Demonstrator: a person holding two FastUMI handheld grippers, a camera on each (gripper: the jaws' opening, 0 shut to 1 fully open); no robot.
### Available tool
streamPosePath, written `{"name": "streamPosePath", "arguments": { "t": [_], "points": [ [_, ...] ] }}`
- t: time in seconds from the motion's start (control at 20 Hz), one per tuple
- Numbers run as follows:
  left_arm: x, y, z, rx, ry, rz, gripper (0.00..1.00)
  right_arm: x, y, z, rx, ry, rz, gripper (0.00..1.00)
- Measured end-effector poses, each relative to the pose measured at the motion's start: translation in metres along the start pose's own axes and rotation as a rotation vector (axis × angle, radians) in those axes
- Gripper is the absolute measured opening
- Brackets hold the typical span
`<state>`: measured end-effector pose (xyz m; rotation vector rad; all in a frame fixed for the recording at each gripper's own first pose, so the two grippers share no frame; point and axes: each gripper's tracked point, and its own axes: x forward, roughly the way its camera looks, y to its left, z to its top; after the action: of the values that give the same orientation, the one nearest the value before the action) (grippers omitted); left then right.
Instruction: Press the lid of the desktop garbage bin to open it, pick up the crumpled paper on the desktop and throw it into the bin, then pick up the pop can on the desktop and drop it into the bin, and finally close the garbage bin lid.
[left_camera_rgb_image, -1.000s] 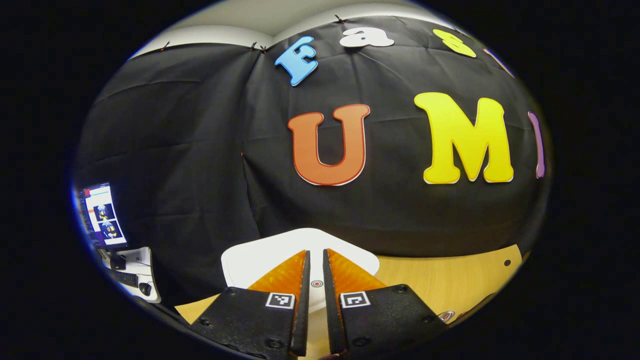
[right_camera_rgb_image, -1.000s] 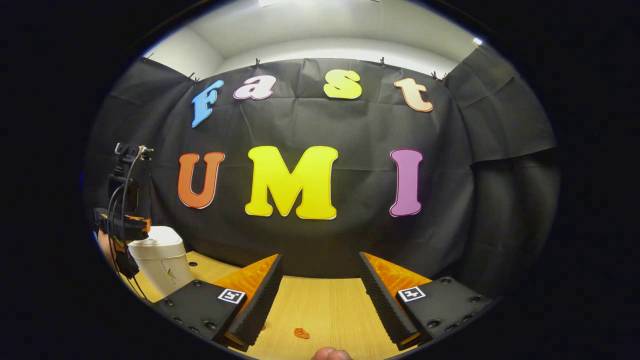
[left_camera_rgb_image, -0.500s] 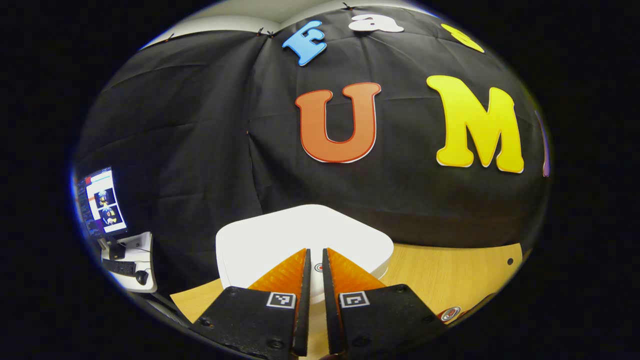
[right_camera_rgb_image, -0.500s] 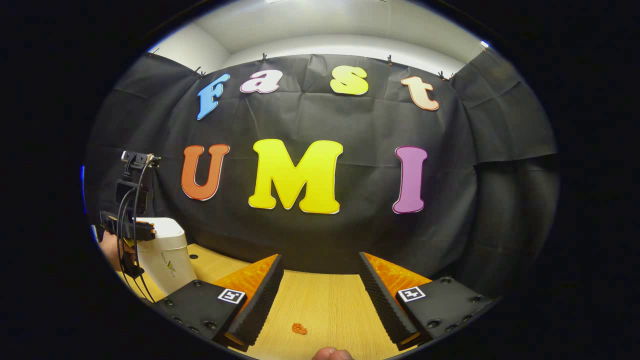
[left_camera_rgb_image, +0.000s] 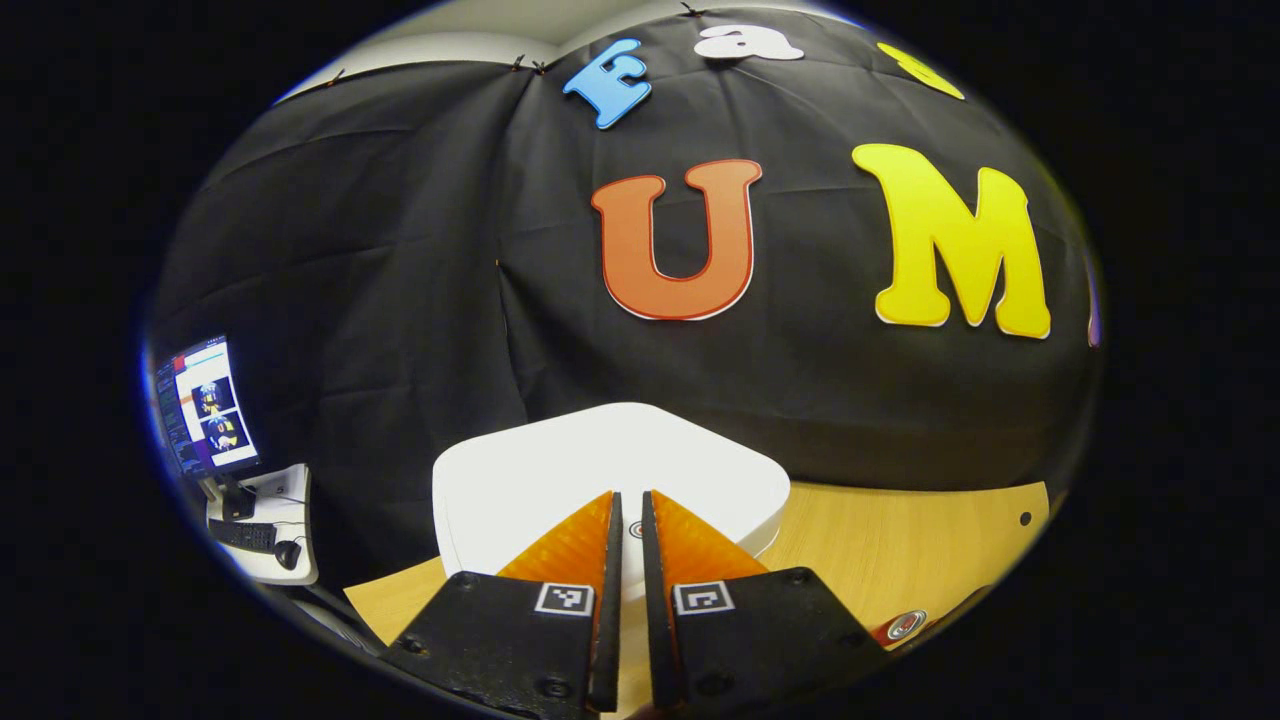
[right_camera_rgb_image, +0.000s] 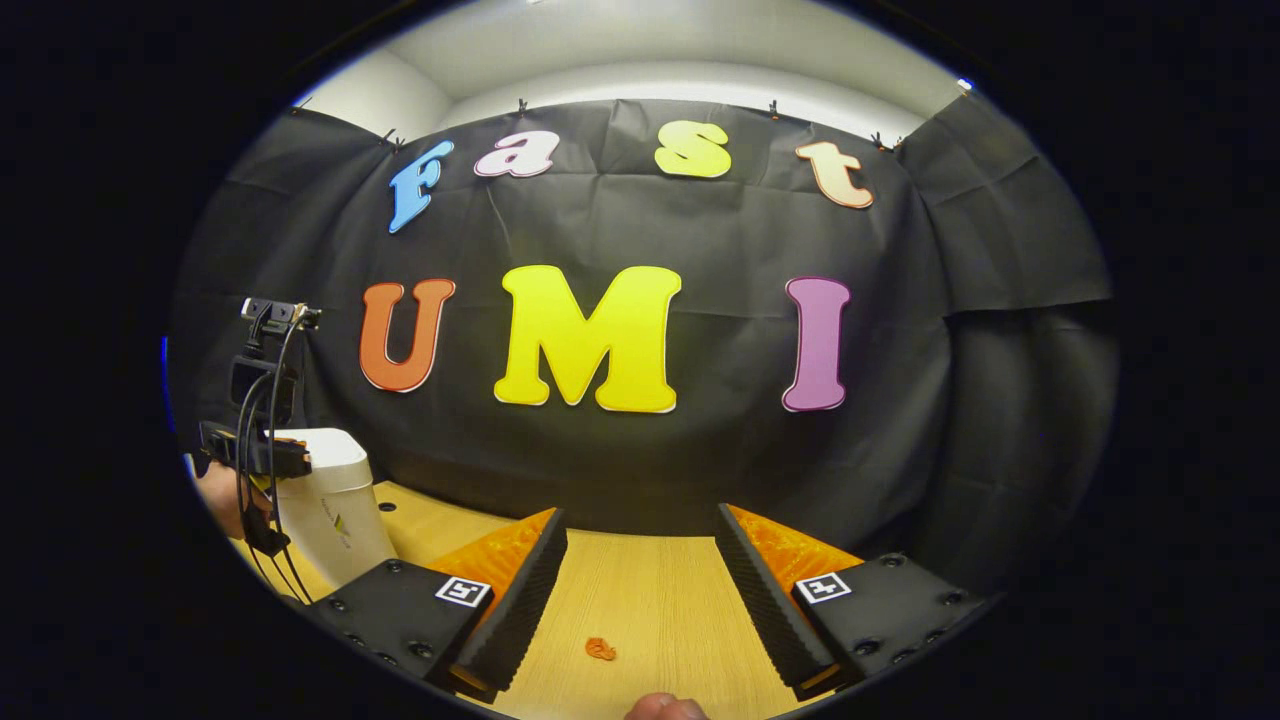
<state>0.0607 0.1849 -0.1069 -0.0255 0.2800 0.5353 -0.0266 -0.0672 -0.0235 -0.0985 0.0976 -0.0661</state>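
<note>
Since a second ago the left tongs (left_camera_rgb_image: 631, 500), pressed together, have risen off the white plastic bin lid (left_camera_rgb_image: 560, 470) at twelve o'clock, likely just pressed, while the right tongs (right_camera_rgb_image: 640, 545) hover spread over the wooden worktop (right_camera_rgb_image: 650, 610).

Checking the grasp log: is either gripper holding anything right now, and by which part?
Nothing is held. The left gripper is closed on nothing, its tips over the bin lid. The right gripper is open above the table.
</note>
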Motion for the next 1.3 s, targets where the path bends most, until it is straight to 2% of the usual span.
{"name": "streamPosePath", "arguments": {
  "t": [0.15,0.35,0.65,0.8,0.85,0.9,0.95,1.0,1.05,1.1,1.3],
  "points": [
    [-0.006,0.000,0.011,-0.006,-0.006,-0.012,0.13,0.001,0.005,0.007,0.007,-0.015,0.008,0.94],
    [-0.023,-0.002,0.054,-0.012,-0.104,-0.039,0.13,0.000,0.009,0.010,0.026,-0.029,0.013,0.94],
    [-0.037,-0.001,0.090,-0.018,-0.169,-0.077,0.12,0.001,0.005,0.011,0.051,-0.034,0.002,0.92],
    [-0.043,-0.008,0.088,-0.030,-0.165,-0.121,0.28,0.003,0.006,0.009,0.053,-0.033,0.003,0.94],
    [-0.048,-0.011,0.085,-0.040,-0.159,-0.142,0.30,0.004,0.005,0.009,0.052,-0.032,0.003,0.94],
    [-0.053,-0.017,0.083,-0.050,-0.160,-0.170,0.47,0.004,0.004,0.008,0.052,-0.033,0.002,0.92],
    [-0.058,-0.021,0.083,-0.054,-0.164,-0.186,0.46,0.004,0.003,0.007,0.050,-0.034,0.001,0.92],
    [-0.064,-0.024,0.083,-0.059,-0.174,-0.210,0.63,0.004,0.003,0.006,0.048,-0.034,0.006,0.92],
    [-0.069,-0.029,0.083,-0.056,-0.182,-0.228,0.63,0.004,0.003,0.004,0.047,-0.033,0.011,0.92],
    [-0.074,-0.035,0.081,-0.048,-0.189,-0.257,0.74,0.005,0.001,0.000,0.041,-0.026,0.012,0.94],
    [-0.099,-0.063,0.064,-0.042,-0.173,-0.389,0.90,0.003,-0.005,-0.013,0.030,0.001,0.013,0.94]
  ]
}}
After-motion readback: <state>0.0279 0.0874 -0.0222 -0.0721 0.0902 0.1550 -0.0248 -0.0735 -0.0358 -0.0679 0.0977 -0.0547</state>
